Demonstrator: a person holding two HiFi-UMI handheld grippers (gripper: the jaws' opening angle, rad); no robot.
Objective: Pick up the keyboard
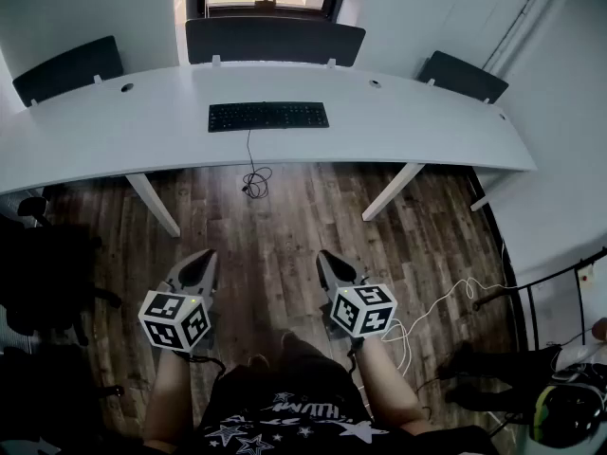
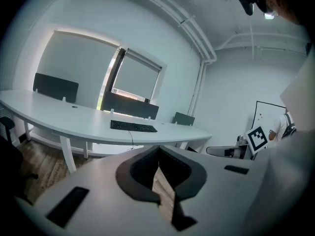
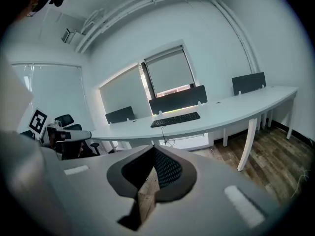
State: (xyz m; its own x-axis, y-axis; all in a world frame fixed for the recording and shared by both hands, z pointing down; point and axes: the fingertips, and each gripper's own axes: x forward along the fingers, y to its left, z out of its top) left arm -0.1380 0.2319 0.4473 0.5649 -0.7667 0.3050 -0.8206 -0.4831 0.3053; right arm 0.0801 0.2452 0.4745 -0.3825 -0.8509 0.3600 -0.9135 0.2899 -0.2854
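Note:
A black keyboard [image 1: 268, 116] lies flat near the middle of the long white desk [image 1: 114, 136], its cable hanging over the front edge to the floor. It shows far ahead in the left gripper view [image 2: 133, 126] and in the right gripper view [image 3: 175, 119]. My left gripper [image 1: 199, 257] and right gripper [image 1: 328, 259] are held low over the wooden floor, well short of the desk, tips pointing toward it. Both are shut with nothing between the jaws.
Dark divider panels [image 1: 275, 38] stand along the desk's far edge under a window. A black office chair [image 1: 43, 282] sits at the left. White cables [image 1: 446, 301] trail on the floor at the right beside dark gear [image 1: 560, 410]. Desk legs [image 1: 152, 202] angle down in front.

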